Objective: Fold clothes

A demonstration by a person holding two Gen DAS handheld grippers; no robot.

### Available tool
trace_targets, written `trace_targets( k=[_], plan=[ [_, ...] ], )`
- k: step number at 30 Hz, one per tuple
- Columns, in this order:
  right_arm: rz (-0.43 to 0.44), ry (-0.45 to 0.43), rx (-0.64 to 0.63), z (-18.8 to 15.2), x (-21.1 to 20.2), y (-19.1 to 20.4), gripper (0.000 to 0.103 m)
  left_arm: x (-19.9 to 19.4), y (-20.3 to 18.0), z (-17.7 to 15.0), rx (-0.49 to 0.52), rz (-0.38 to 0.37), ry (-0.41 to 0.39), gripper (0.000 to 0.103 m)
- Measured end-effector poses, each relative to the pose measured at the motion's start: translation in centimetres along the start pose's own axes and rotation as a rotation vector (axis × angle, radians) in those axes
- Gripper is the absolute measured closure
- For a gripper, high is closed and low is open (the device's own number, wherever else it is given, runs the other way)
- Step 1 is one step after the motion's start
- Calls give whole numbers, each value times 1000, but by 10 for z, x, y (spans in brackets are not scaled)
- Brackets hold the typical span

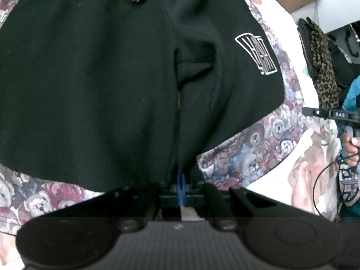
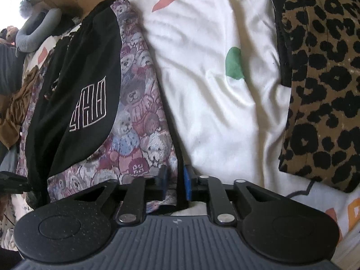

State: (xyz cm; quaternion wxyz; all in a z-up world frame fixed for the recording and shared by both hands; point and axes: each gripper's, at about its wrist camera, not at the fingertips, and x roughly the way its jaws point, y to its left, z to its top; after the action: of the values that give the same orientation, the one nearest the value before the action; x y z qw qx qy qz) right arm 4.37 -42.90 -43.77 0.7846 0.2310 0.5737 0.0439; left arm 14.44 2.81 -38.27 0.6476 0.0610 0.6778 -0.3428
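Left wrist view: nearest, the left gripper (image 1: pixel 181 183) has its blue pads pinched tight on the hem of the black shorts (image 1: pixel 101 78), judged to anchor that edge for a fold. The shorts spread away over a teddy-bear print cloth (image 1: pixel 254 155), a white outlined logo (image 1: pixel 256 54) on the far leg.

In the right wrist view, the right gripper (image 2: pixel 176 180) stands narrow, its jaws clamping the dark-bound edge of the teddy-bear cloth, probably to lift both layers. Beyond lie the white bedsheet (image 2: pixel 213 67) and a leopard-print garment (image 2: pixel 321 78).
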Motion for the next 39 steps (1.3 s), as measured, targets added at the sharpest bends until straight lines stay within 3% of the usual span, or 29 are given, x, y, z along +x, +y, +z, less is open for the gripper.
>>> trace_targets(
  k=[7,26,32,39],
  plan=[
    [-37,-31,-13,2,-24,11,99,8,-10,2,-11,-56,2,101],
    [-160,-156,-52,37,-102,20,100,-2,-49,13,113,-260,17,102],
    [-201,-149,-54,38,-100,10,100,14,-42,8,111,-275,50,102],
    [-253,-94,-13,30,-57,-21,100,61,-29,-4,115,-233,112,102]
  ],
)
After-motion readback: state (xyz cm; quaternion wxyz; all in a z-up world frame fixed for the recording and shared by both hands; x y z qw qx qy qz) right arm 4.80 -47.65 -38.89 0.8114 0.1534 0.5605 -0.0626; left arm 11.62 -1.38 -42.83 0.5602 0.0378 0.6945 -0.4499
